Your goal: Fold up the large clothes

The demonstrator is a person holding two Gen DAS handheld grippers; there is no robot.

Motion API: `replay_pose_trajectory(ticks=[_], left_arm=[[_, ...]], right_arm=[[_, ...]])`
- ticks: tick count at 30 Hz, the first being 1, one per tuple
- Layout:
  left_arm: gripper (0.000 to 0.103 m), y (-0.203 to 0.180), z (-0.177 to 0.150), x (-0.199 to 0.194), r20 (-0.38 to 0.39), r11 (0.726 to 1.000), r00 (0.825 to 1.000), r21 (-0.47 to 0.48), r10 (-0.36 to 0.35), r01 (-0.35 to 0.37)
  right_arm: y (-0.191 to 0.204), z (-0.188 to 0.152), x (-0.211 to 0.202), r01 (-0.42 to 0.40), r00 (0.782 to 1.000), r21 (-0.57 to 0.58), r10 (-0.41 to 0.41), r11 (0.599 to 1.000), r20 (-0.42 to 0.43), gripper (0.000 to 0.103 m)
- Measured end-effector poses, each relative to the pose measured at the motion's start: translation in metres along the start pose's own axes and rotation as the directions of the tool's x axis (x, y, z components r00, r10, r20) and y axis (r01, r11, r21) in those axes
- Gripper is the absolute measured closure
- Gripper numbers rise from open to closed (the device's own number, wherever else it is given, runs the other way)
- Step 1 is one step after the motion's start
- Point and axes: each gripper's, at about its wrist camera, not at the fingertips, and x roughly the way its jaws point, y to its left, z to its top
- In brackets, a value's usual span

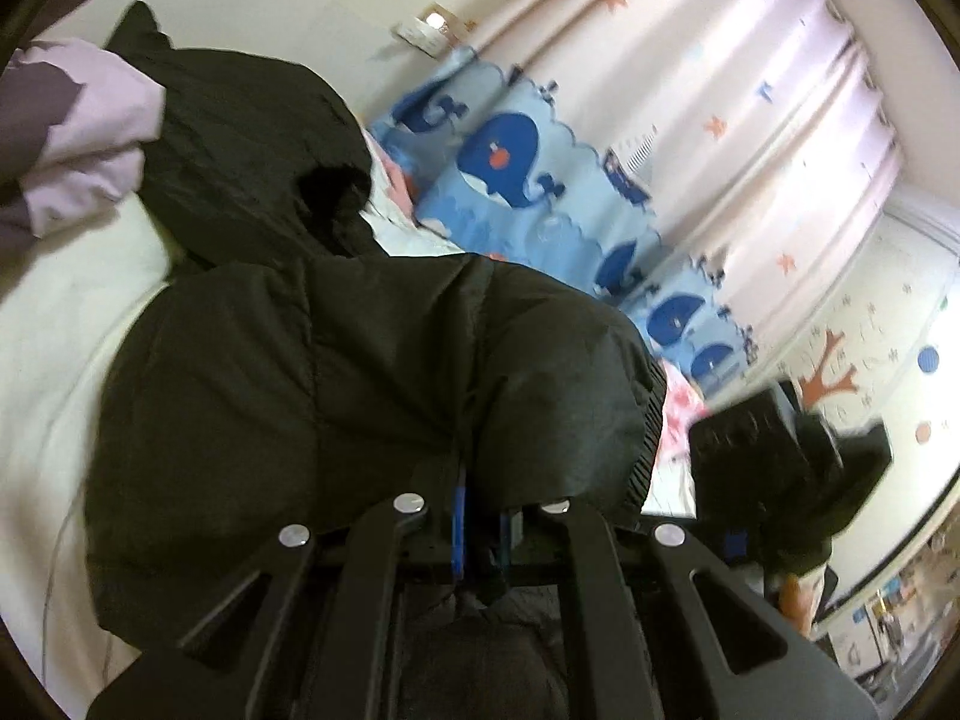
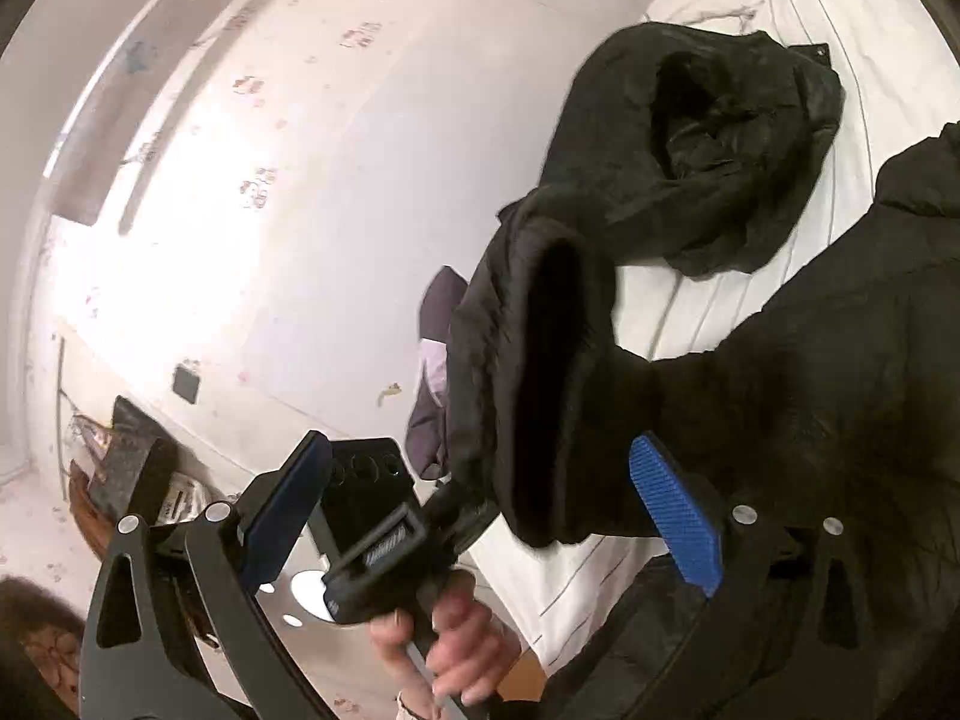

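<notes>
Left claw tips (jacket-buried)

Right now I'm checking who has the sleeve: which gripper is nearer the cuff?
Left. The left gripper is shut on the sleeve just by the cuff. The right gripper is open, its fingers spread either side of it.

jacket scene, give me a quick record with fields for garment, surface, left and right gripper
garment: black puffy jacket, hood spread out
surface: white bed
left gripper: shut on jacket, lifting a sleeve
right gripper: open, blue fingers apart, holding nothing
background: whale curtain
</notes>
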Motion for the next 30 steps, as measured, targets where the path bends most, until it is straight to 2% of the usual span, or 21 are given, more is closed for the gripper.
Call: replay_pose_trajectory(ticks=[1,2,3,4,5,6,8,10,11,12,15,17,18,20,22,24,26,28,29,30], left_arm=[[0.095,-0.002,-0.002,0.003,-0.011,1.0,1.0,0.008,-0.013,0.013],[0.095,-0.003,-0.002,0.005,-0.019,1.0,1.0,0.009,-0.021,0.021],[0.095,-0.004,-0.003,0.007,-0.028,1.0,0.999,0.013,-0.024,0.024],[0.095,-0.006,-0.004,0.009,-0.042,0.999,0.999,0.026,-0.018,0.019],[0.094,-0.008,-0.005,0.012,-0.061,0.999,0.998,0.04,-0.013,0.015],[0.092,-0.008,-0.006,0.015,-0.078,0.999,0.997,0.047,-0.012,0.016],[0.088,-0.009,-0.003,0.015,-0.088,0.999,0.996,0.051,-0.012,0.017],[0.068,-0.009,0.003,0.007,-0.087,0.998,0.995,0.043,-0.052,0.055],[0.048,-0.006,0.006,-0.001,-0.066,0.997,0.996,0.03,-0.067,0.069],[0.038,-0.003,0.01,-0.011,-0.026,0.997,0.997,0.021,-0.067,0.068],[0.038,0.004,0.015,-0.021,0.018,0.999,0.999,0.005,-0.041,0.041],[0.038,0.019,0.017,-0.021,0.023,0.998,0.999,-0.052,-0.035,0.037],[0.038,0.025,0.017,-0.018,0.019,0.996,0.999,-0.078,-0.03,0.031],[0.038,0.032,0.015,-0.007,-0.001,0.993,1.0,-0.115,-0.014,0.013],[0.038,0.032,0.009,0.007,-0.031,0.993,0.999,-0.119,0.011,-0.014],[0.038,0.026,0.001,0.025,-0.071,0.995,0.997,-0.098,0.029,-0.036],[0.038,0.02,-0.008,0.041,-0.112,0.996,0.992,-0.063,0.054,-0.062],[0.038,0.014,-0.018,0.062,-0.168,0.995,0.982,-0.023,0.089,-0.094],[0.038,0.014,-0.024,0.072,-0.198,0.993,0.974,-0.004,0.113,-0.116],[0.037,0.015,-0.032,0.086,-0.237,0.987,0.958,0.023,0.158,-0.157]], right_arm=[[-0.005,0.002,0.004,0.021,1.0,0.011,-0.021,1.0,-0.001,0.007],[-0.008,0.004,0.005,0.007,1.0,0.007,-0.007,1.0,0.011,0.01],[-0.005,0.004,0.002,-0.03,0.999,-0.027,0.031,0.999,0.039,0.018],[-0.003,0.003,0.002,-0.037,0.998,-0.057,0.04,0.998,0.058,0.051],[0.0,0.003,0.001,0.002,0.997,-0.077,0.003,0.997,0.071,0.089],[0.005,0.006,0.002,0.038,0.997,-0.105,-0.03,0.994,0.076,0.094],[0.015,0.012,-0.001,0.127,0.99,-0.158,-0.116,0.979,0.076,0.096],[0.025,0.024,-0.015,0.215,0.975,-0.186,-0.2,0.959,0.095,0.096],[0.032,0.032,-0.028,0.263,0.963,-0.2,-0.244,0.944,0.115,0.096],[0.039,0.037,-0.039,0.298,0.952,-0.214,-0.274,0.93,0.136,0.097],[0.075,0.058,-0.102,0.419,0.899,-0.258,-0.356,0.871,0.256,0.096],[0.089,0.068,-0.142,0.477,0.863,-0.262,-0.391,0.839,0.319,0.097],[0.091,0.071,-0.161,0.514,0.84,-0.256,-0.421,0.818,0.342,0.097],[0.089,0.068,-0.197,0.564,0.808,-0.231,-0.473,0.793,0.351,0.097],[0.062,0.066,-0.226,0.635,0.759,-0.193,-0.559,0.748,0.335,0.097],[0.02,0.056,-0.251,0.67,0.734,-0.136,-0.623,0.73,0.271,0.096],[-0.02,0.041,-0.278,0.693,0.714,-0.075,-0.668,0.717,0.209,0.096],[-0.074,0.022,-0.295,0.703,0.706,-0.003,-0.696,0.712,0.133,0.096],[-0.093,0.013,-0.301,0.71,0.699,0.015,-0.707,0.704,0.111,0.096],[-0.113,0.006,-0.304,0.722,0.687,0.036,-0.722,0.691,0.086,0.096]])
